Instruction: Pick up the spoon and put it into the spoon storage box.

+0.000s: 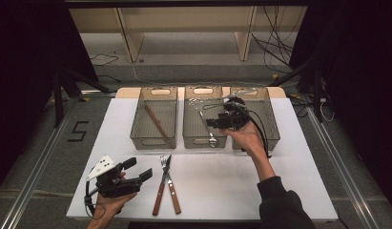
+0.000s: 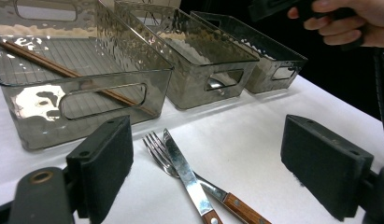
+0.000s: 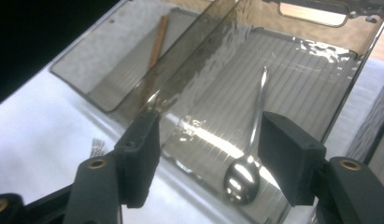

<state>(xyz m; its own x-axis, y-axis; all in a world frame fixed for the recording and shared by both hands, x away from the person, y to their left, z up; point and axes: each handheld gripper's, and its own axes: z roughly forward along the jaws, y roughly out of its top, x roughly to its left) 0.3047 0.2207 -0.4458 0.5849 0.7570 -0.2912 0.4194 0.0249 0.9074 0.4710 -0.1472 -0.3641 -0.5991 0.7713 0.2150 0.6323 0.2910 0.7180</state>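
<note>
Two of the utensils look sorted: a spoon [image 3: 248, 154] lies in the middle bin [image 1: 204, 119] and the chopsticks [image 1: 157, 124] lie slantwise in the left bin [image 1: 154, 119]. Still out: a fork [image 1: 168, 183] and a knife [image 1: 163, 183], crossed on the white table [image 1: 260, 191] in front of the bins, wooden handles toward the person. Right bin [image 1: 265, 117] — can't tell if anything is in it, the hand covers part. Right gripper [image 3: 208, 154] hangs above the middle bin with jaws wide, holding nothing; the spoon sits below and between them, not touched. Left gripper [image 2: 206, 163] rests low at the near-left of the table, jaws wide and empty, fork and knife just ahead of it. My read: about halfway, two pieces left. Snag: knife blade lies over the fork tines, so lifting either one cleanly means separating them first. Bin walls stand close together; cables and a shelf frame behind the table are out of the way.
</note>
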